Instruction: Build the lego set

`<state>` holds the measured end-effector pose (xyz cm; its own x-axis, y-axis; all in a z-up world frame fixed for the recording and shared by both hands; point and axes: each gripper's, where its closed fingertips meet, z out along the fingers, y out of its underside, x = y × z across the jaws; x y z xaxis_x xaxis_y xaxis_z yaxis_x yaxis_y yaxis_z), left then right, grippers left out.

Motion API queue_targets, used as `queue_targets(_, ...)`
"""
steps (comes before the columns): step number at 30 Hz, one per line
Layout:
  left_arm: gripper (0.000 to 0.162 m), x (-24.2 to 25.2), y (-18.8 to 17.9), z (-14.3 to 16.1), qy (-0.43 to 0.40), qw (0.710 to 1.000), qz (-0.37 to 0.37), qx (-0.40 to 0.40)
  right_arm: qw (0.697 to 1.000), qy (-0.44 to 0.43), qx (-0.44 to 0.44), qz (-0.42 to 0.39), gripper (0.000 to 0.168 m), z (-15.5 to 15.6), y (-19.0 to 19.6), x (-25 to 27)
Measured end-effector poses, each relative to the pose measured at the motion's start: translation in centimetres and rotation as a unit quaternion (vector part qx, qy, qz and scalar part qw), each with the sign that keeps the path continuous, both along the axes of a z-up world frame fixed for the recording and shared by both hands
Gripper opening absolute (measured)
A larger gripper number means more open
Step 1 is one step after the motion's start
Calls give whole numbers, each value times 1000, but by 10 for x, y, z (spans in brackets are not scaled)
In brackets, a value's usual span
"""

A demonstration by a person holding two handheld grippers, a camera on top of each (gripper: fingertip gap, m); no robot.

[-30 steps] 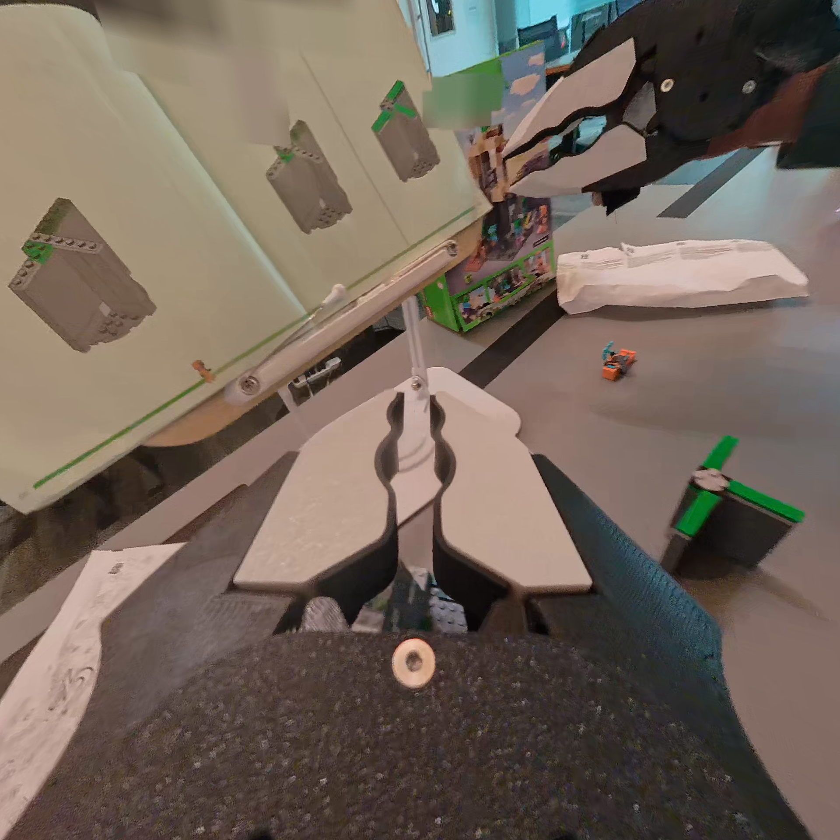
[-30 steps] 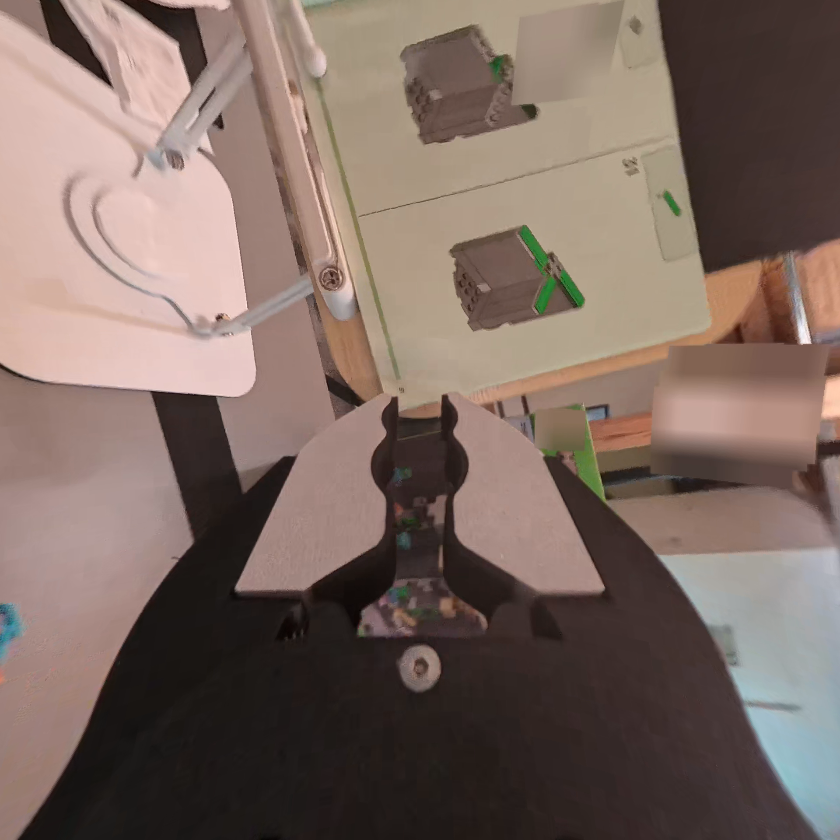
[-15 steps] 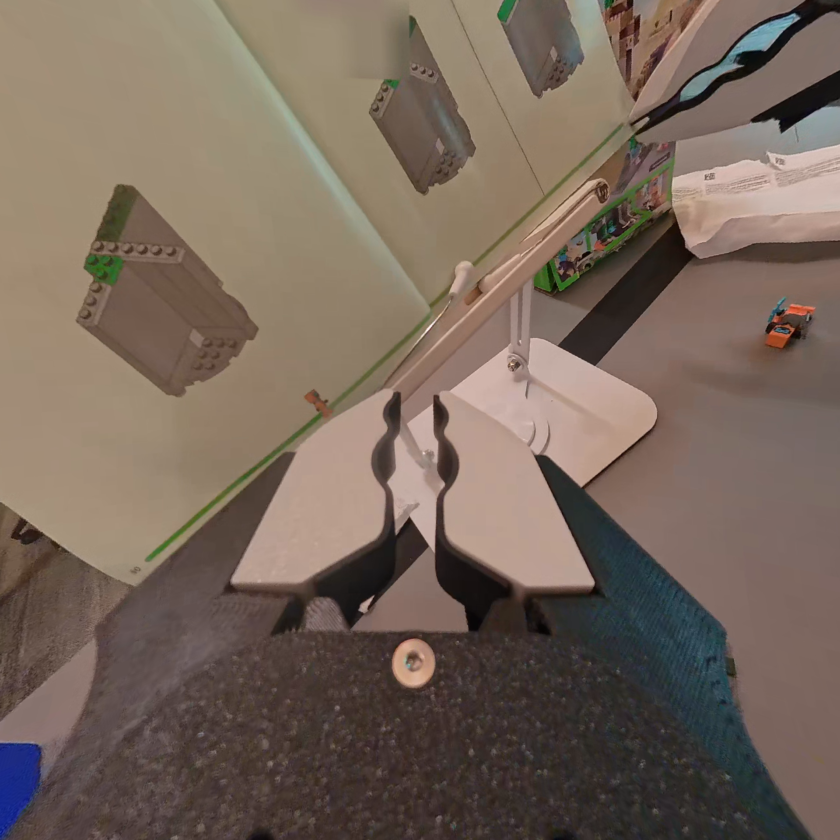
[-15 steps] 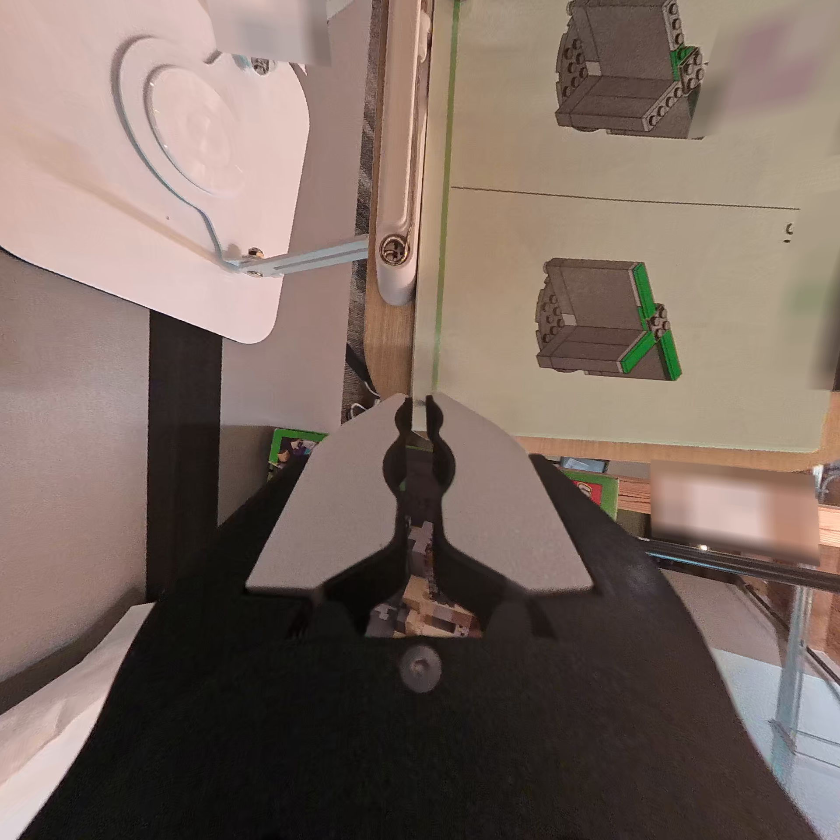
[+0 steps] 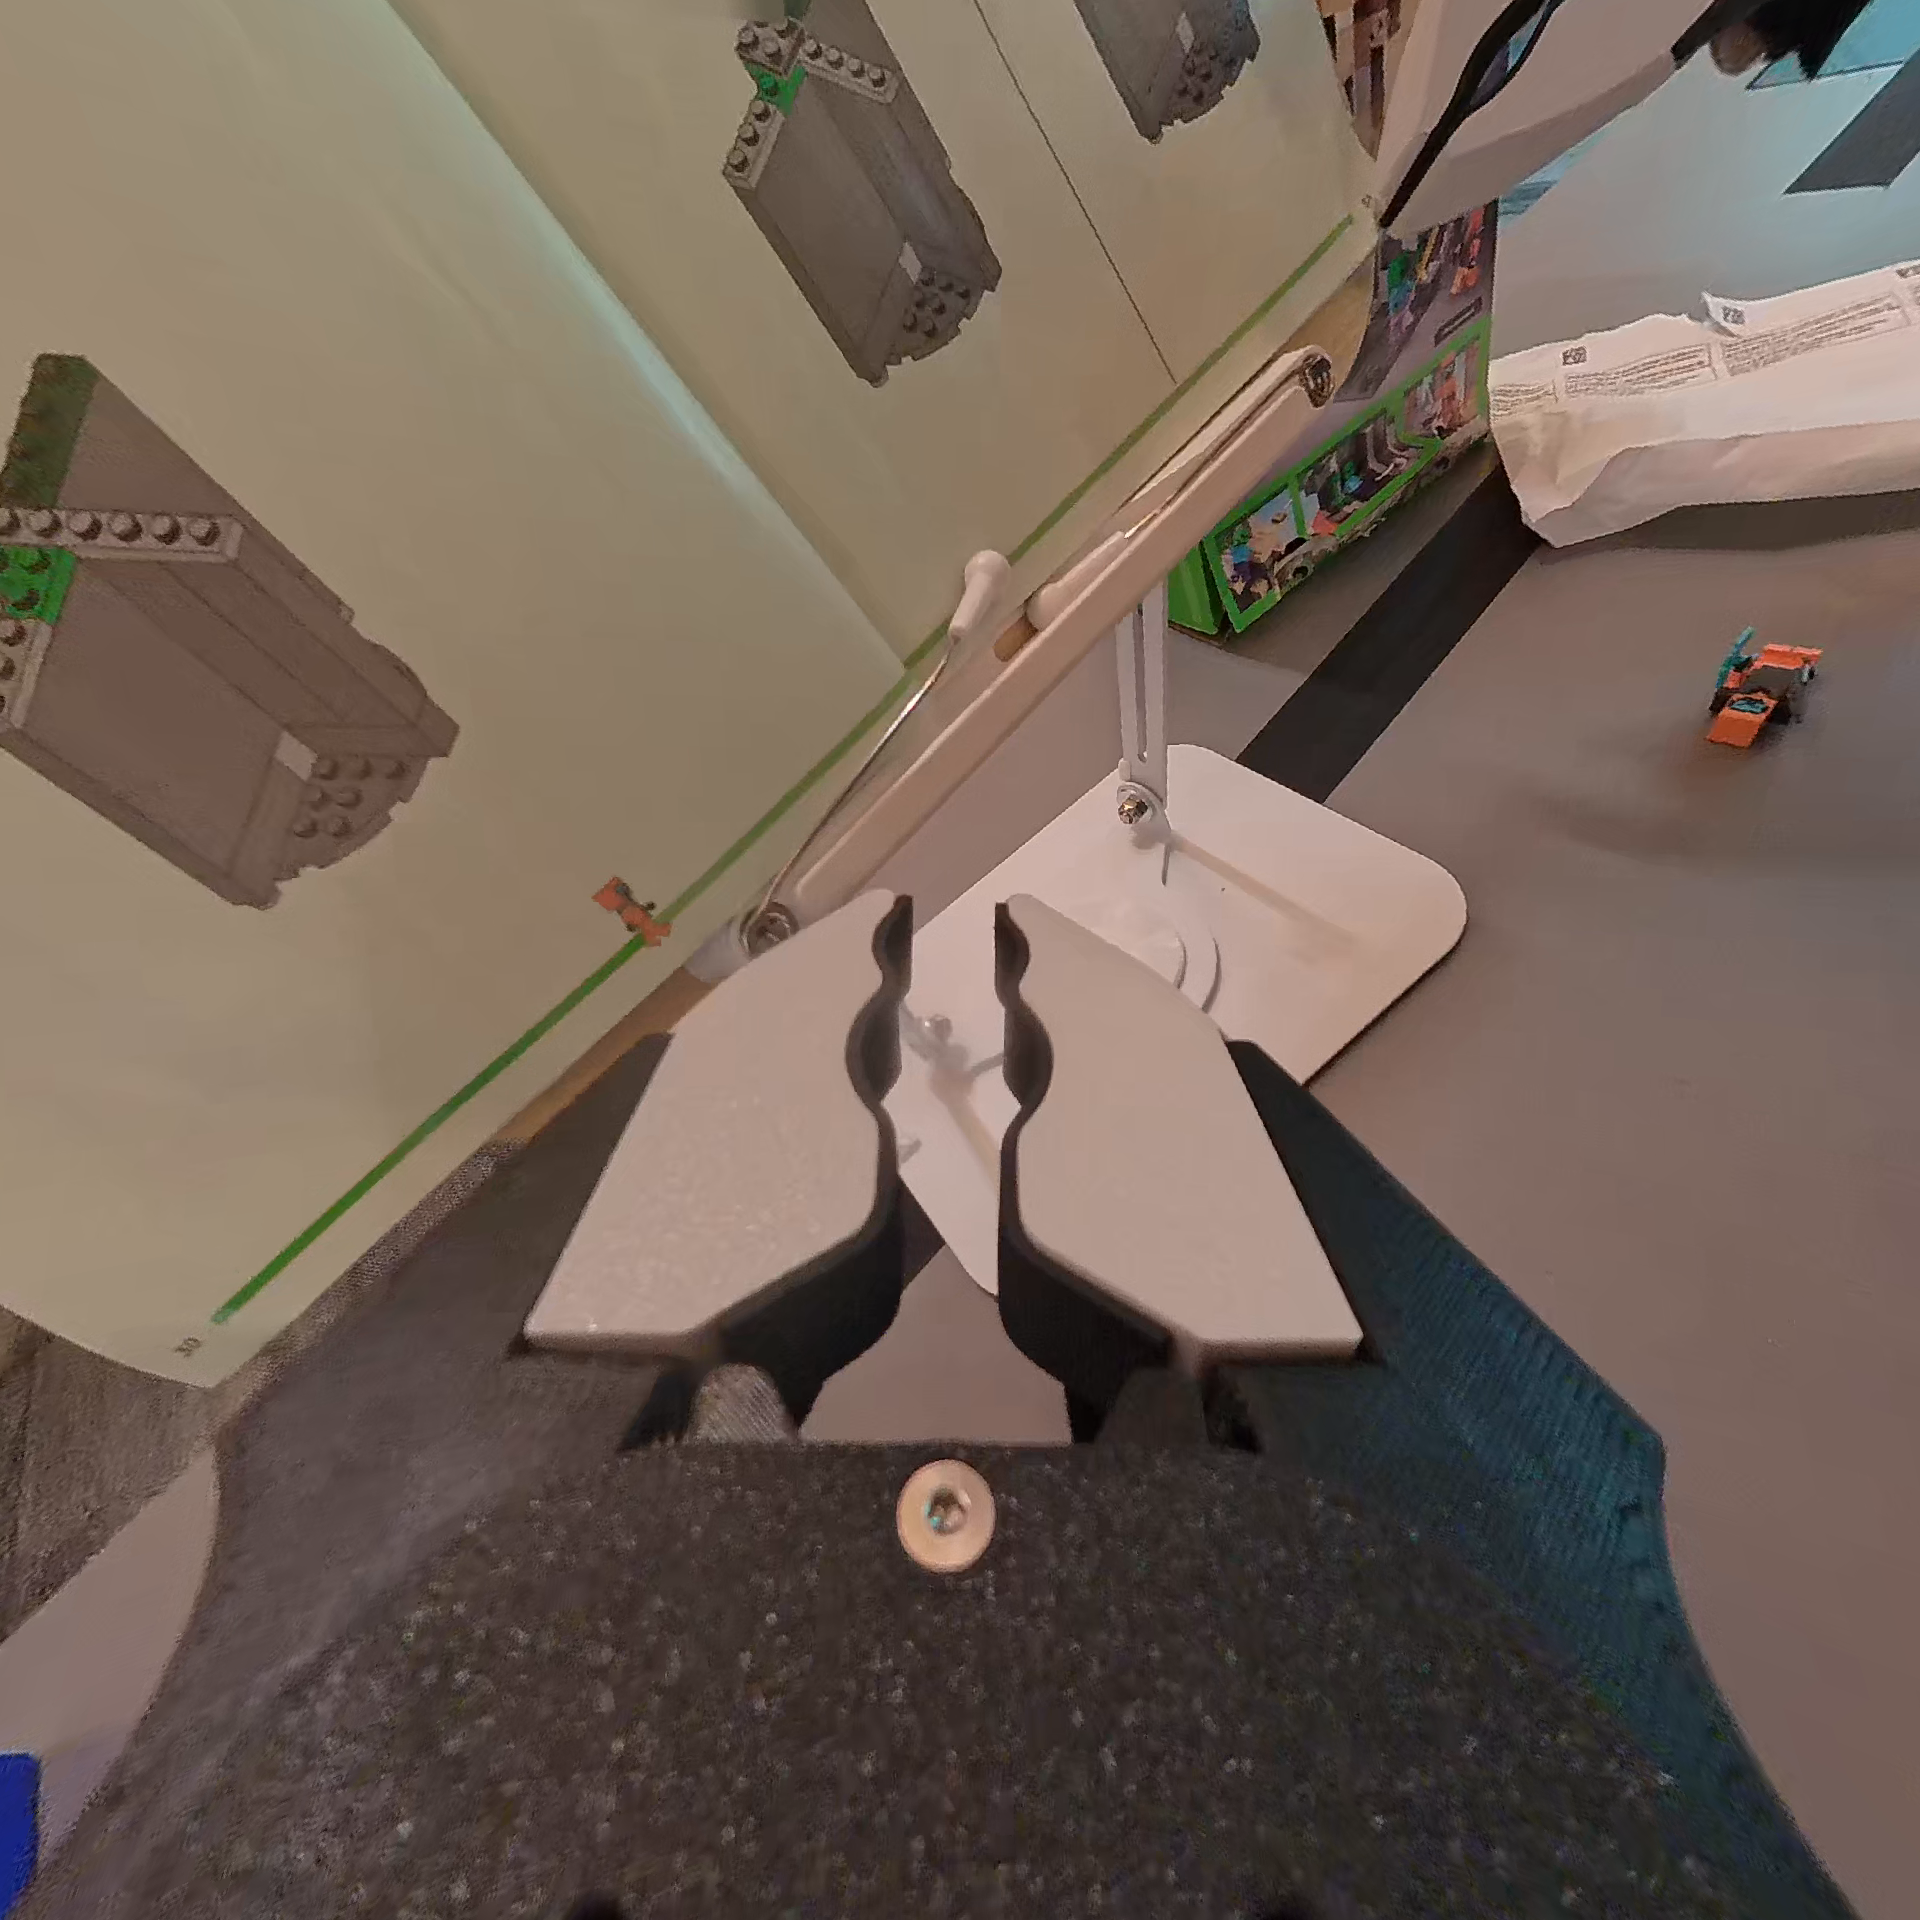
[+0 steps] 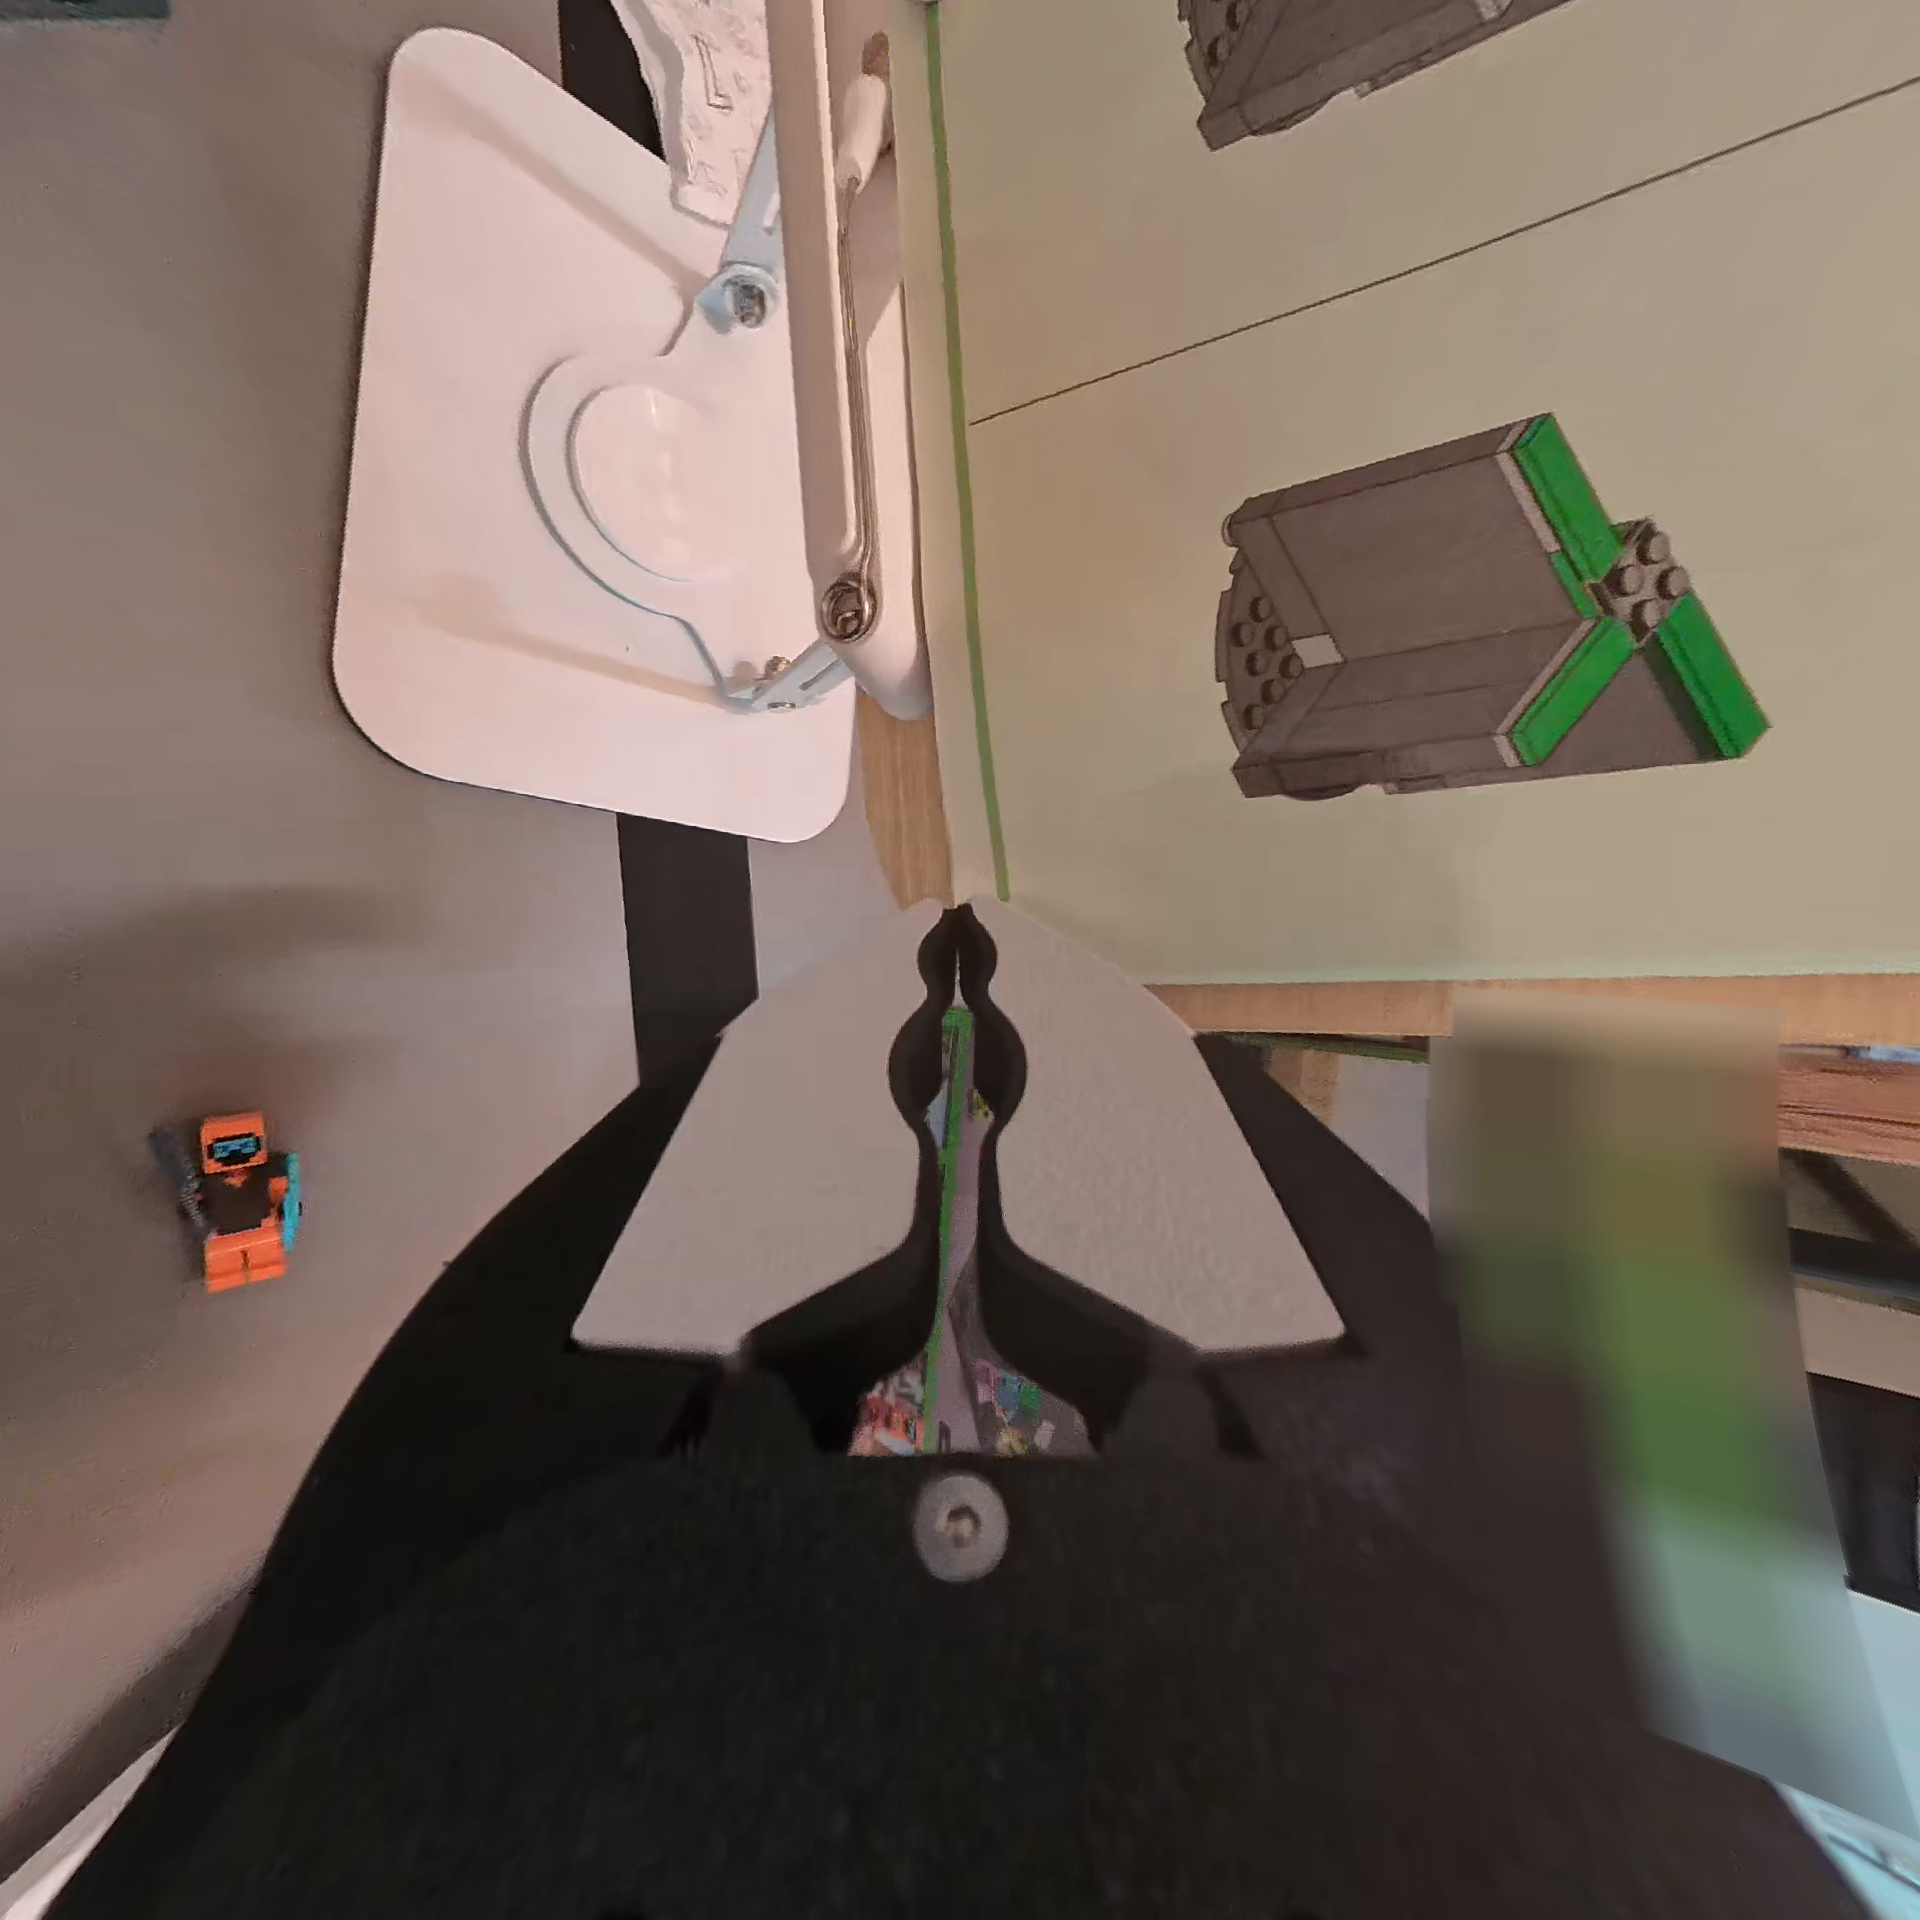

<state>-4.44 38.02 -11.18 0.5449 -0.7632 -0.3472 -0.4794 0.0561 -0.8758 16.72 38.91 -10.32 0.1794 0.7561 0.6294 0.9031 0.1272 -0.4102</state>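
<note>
The instruction booklet lies open on a white stand, its pages showing grey builds with green strips. My left gripper is slightly open and empty, low over the grey table in front of the stand's base. My right gripper is shut with its tips on the lower corner of the booklet's right page. It also shows in the left wrist view at that corner. An orange minifigure lies on the table; it also shows in the right wrist view.
The set's green box stands behind the stand. A white paper bag lies at the back right. A black strip runs across the grey table. The stand's base lies flat beside the booklet. Some 20 cm of space lies between my two pairs of fingers. To reach the orange minifigure in a straight line is about 20 cm for my right fingers, about 30 cm for my left. Seen from the right wrist view as well.
My right gripper has closed onto the page corner. My left gripper has moved closer to the booklet and stand; the grey and green build has left its view.
</note>
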Motion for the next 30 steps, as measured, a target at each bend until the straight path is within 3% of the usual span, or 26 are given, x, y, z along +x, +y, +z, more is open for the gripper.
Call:
queue_targets(8,22,10,23,17,48,999,-17,20,999,34,-34,-21,0,3,1,-2)
queue_targets(15,14,31,29,10,147,986,-65,43,999,28,-27,-24,0,0,3,-3)
queue_targets(17,2,31,30,12,159,984,-61,50,999,28,-26,-24,0,0,3,-5)
queue_targets(20,1,30,30,12,171,981,-53,69,999,25,-20,-24,0,1,2,-8)
queue_targets(24,1,26,33,23,101,992,-19,77,999,19,-21,-28,0,1,-1,-12)
queue_targets(30,1,3,42,45,-53,997,39,46,999,37,8,-6,0,26,-13,-45)
